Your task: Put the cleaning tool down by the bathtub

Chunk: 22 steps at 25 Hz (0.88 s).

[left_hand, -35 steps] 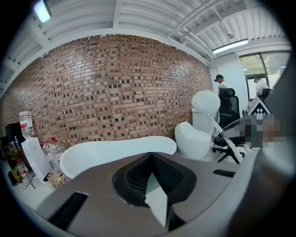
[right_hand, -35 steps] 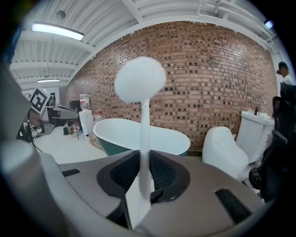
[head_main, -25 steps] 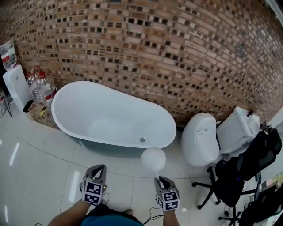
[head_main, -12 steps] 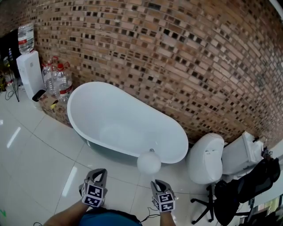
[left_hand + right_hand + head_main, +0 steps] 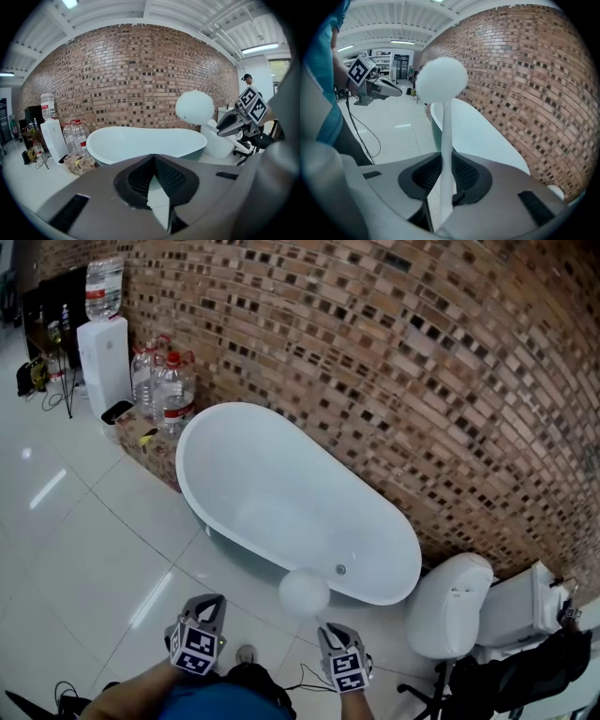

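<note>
Bright, even indoor light from ceiling strip lights; long streaks of glare lie on the glossy white floor; the bathtub throws only a soft shadow along its foot; the pale head of the cleaning tool looks nearly washed out; all views bow hard at the edges, curving the brick wall; both gripper views are ringed in black, their nearest foreground soft.

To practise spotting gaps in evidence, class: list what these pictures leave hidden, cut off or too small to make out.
Cleaning tool: its handle's lower end, right gripper view, hidden between the fingers of the right gripper.
Office chair: head view, cut off by the lower right edge.
Water bottles: labels too small to read, head view.
</note>
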### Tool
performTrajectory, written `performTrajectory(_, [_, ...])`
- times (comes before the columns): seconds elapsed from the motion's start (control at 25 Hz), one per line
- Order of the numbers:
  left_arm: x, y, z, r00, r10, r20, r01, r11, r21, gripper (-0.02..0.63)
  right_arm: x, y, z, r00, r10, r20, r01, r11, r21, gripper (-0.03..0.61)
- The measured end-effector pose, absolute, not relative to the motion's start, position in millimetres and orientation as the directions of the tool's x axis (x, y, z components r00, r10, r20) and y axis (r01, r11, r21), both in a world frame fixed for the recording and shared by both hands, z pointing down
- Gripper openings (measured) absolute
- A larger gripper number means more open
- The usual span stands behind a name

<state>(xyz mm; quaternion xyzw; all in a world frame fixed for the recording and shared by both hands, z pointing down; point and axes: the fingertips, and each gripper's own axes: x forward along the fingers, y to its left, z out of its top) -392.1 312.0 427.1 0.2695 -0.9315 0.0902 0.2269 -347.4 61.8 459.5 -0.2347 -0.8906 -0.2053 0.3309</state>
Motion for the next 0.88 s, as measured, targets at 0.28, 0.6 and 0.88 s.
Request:
performTrajectory(0.28, [-392, 305, 438, -0.754, -0.401, 0.520, -0.498, 0.865, -0.056, 0.005, -366, 67, 507, -0.562, 0.348, 0.750, 0.697, 0.688, 0.203, 0.094])
performTrajectory(0.6, [-413, 276, 489, -0.780, -0.337, 0.528, -0.408, 0.913, -0.020, 0.005, -392, 77, 583, -0.390, 0.393, 0.832, 0.856, 0.487, 0.171, 0.094])
performTrajectory(0.88, [-407, 294, 542, -0.760, -0.314, 0.569, -0.386, 0.923, -0.007, 0.005, -414, 93, 646, -0.309, 0.367, 0.877, 0.904, 0.399, 0.152, 0.094])
